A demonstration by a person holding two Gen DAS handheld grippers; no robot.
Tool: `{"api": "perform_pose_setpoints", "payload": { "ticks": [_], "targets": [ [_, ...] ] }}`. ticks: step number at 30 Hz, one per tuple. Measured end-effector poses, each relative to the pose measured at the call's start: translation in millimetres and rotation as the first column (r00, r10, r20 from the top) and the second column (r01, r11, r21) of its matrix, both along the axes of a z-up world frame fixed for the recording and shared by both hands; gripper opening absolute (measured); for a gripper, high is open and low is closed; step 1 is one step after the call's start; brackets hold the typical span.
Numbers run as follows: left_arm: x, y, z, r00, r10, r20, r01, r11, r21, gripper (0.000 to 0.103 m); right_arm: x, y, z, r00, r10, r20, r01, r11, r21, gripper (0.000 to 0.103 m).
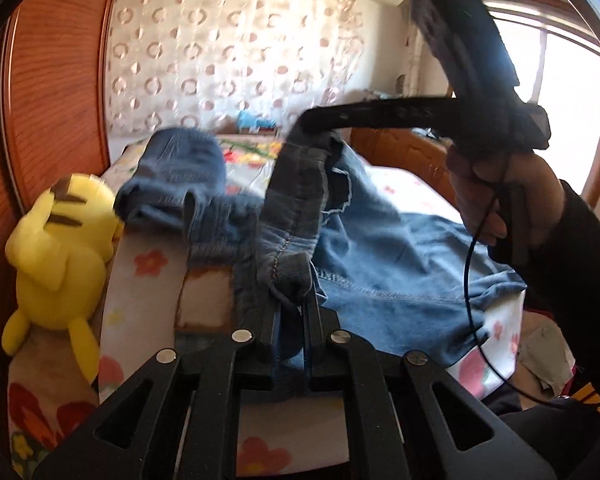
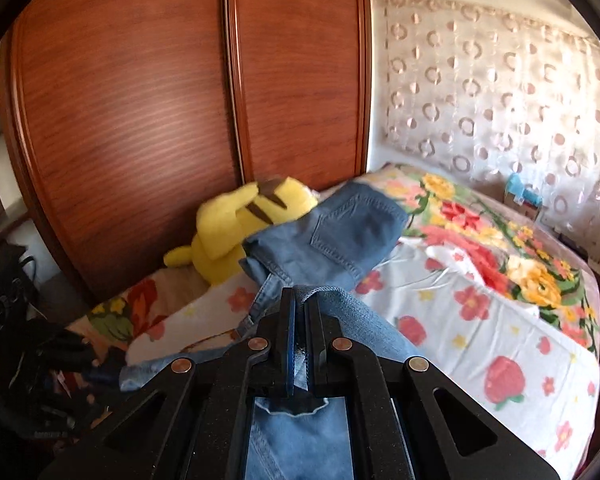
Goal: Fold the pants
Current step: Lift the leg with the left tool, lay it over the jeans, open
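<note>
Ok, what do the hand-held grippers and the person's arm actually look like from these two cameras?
Both are matte black. The left hand-held gripper and right hand-held gripper have angular cut-out linkage arms, round silver pivot pins and flat narrow fingers. A thin black cable hangs from the right one's handle. The person wears a dark sleeve.

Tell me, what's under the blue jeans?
The jeans lie on a bed sheet with red flowers, which shows all around them. The yellow plush toy sits beside them, not under. Whatever lies beneath the denim itself is covered.
</note>
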State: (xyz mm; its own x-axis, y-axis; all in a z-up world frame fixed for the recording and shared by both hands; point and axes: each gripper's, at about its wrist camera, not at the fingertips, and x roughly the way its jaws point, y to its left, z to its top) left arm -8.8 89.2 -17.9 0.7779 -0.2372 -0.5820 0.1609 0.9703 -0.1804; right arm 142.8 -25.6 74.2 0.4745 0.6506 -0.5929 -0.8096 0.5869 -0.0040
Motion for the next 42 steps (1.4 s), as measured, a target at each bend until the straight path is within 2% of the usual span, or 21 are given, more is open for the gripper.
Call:
{"api": "perform_pose_setpoints", "payload": {
  "ticks": [4, 6, 9, 10, 11, 12, 14, 16, 22, 26, 29, 32, 37, 39, 42],
  "targets": [
    [1, 6, -14, 0.999, 0.019, -0.032, -0.019, 1.000, -0.004, 0.009, 18, 29, -14, 0.999, -0.007, -0.043, 0.005, 0.999, -0.049, 0.003],
    [0, 8, -15, 0.999, 0.026, -0.039, -0.026, 1.000, -0.001, 0.013, 27, 48, -22, 0.998, -0.017, -0.056, 0.013, 0.998, -0.064, 0.003],
    [0, 12, -14, 0.998, 0.041, -0.039, -0.041, 0.999, 0.000, 0.026, 39, 65, -29, 0.997, -0.038, -0.063, 0.033, 0.997, -0.071, 0.004],
    [0, 13, -14, 0.998, 0.046, -0.036, -0.046, 0.999, -0.004, 0.035, 41, 67, -29, 0.997, -0.039, -0.073, 0.034, 0.997, -0.065, 0.004],
    [-1, 14, -13, 0.998, 0.054, -0.032, -0.054, 0.999, -0.002, 0.047, 43, 68, -29, 0.996, -0.043, -0.084, 0.038, 0.998, -0.058, 0.007],
    [-2, 15, -12, 0.998, 0.064, -0.019, -0.064, 0.998, -0.001, 0.048, 45, 68, -29, 0.994, -0.043, -0.096, 0.039, 0.998, -0.049, 0.012],
    [-1, 16, -11, 0.998, 0.064, -0.014, -0.064, 0.998, -0.005, 0.048, 46, 61, -25, 0.992, -0.049, -0.116, 0.047, 0.999, -0.020, 0.044],
    [-1, 16, -9, 0.998, 0.066, -0.006, -0.066, 0.998, -0.016, 0.049, 46, 53, -20, 0.991, -0.062, -0.120, 0.065, 0.998, 0.021, 0.057],
    [7, 6, -6, 0.999, 0.047, 0.021, -0.047, 0.999, 0.013, 0.049, 29, 20, -7, 0.994, -0.101, -0.036, 0.102, 0.994, 0.036, 0.057],
    [24, 6, -15, 0.998, 0.065, -0.007, -0.065, 0.997, 0.047, 0.049, 7, -27, 4, 0.989, -0.147, 0.023, 0.146, 0.989, 0.039, 0.057],
    [36, 8, -25, 0.996, 0.075, -0.047, -0.073, 0.996, 0.045, 0.048, -10, -72, 13, 0.981, -0.189, 0.050, 0.188, 0.982, 0.026, 0.057],
    [43, 9, -32, 0.995, 0.077, -0.064, -0.075, 0.996, 0.046, 0.040, -27, -108, 18, 0.967, -0.234, 0.099, 0.236, 0.972, -0.008, 0.057],
    [52, 7, -40, 0.992, 0.087, -0.094, -0.081, 0.995, 0.064, 0.036, -43, -154, -5, 0.949, -0.294, 0.110, 0.305, 0.947, -0.096, 0.057],
    [54, 7, -42, 0.991, 0.087, -0.100, -0.080, 0.994, 0.071, 0.033, -44, -166, -23, 0.944, -0.320, 0.082, 0.328, 0.938, -0.113, 0.057],
    [58, 7, -46, 0.990, 0.075, -0.121, -0.068, 0.996, 0.063, 0.023, -42, -178, -54, 0.933, -0.360, 0.022, 0.360, 0.926, -0.110, 0.057]
  ]
}}
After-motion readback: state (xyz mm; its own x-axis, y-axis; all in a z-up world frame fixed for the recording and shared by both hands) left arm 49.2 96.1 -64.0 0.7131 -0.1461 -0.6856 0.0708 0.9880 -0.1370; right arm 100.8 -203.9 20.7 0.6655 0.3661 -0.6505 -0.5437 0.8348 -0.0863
